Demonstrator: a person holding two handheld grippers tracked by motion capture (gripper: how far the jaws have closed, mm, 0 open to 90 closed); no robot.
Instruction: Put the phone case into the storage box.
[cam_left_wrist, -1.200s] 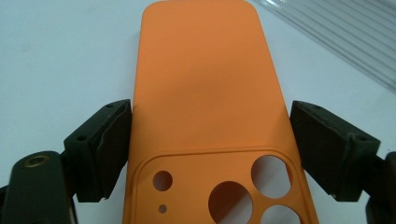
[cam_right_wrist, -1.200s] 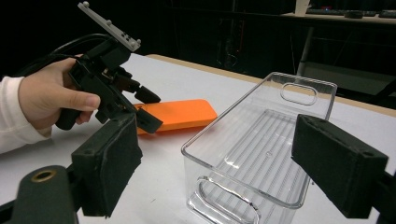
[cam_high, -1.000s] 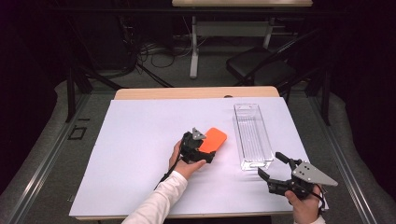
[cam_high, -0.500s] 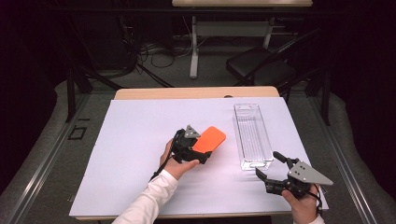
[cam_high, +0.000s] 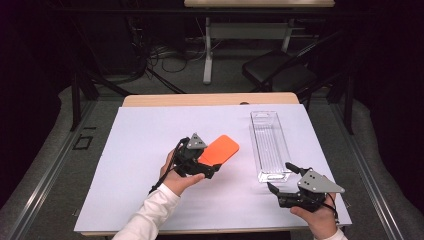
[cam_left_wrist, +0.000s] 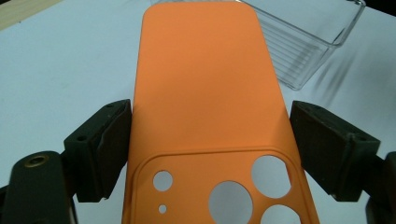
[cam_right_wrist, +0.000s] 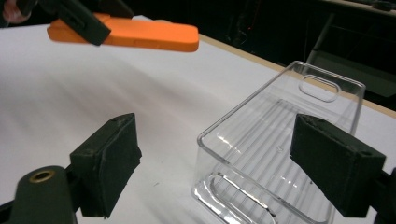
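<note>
Orange phone case (cam_high: 220, 149) sits clamped between my left gripper's (cam_high: 212, 167) jaws, lifted off the white table (cam_high: 130, 150). My right gripper (cam_high: 280, 182) (jaws apart, holding nothing) hovers beside the clear plastic tray (cam_high: 269, 142).

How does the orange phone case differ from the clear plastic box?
The orange phone case is opaque and flat, with round camera holes; the clear plastic box is see-through, deep and ribbed inside. The case is held off the table in the left tool; the box rests on the white sheet, ungripped. Both are long with rounded corners.
</note>
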